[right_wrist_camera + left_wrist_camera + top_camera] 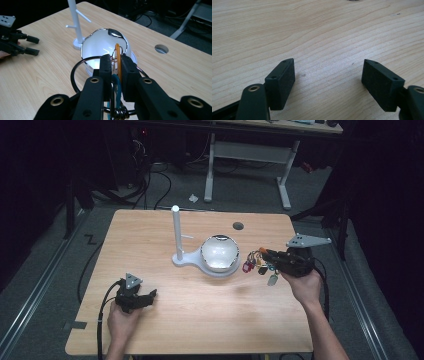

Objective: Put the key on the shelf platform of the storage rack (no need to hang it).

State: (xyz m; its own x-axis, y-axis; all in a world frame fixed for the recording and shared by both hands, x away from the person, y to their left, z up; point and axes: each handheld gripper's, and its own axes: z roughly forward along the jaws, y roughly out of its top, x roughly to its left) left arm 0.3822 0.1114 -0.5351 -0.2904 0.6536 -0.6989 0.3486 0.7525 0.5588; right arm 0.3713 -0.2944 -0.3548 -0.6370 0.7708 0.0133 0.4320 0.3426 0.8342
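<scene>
**Key bunch in right claw, just right of bowl**

Right claw (263,254) is clamped on a key bunch (257,263), held above the table (165,330); keys and coloured tags dangle below it. The white bowl (219,252) on its stand lies directly ahead, to the claw's left in the high view; the peg post (177,232) stands beyond. Left claw (150,295) rests wide, empty, well apart. No legible writing.

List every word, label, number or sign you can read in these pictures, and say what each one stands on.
None can be read.
The tags on the bunch of keys held by the right hand-held gripper: too small to tell whether they bear writing.
The white stand, the bowl and the table: no writing shows.
</scene>
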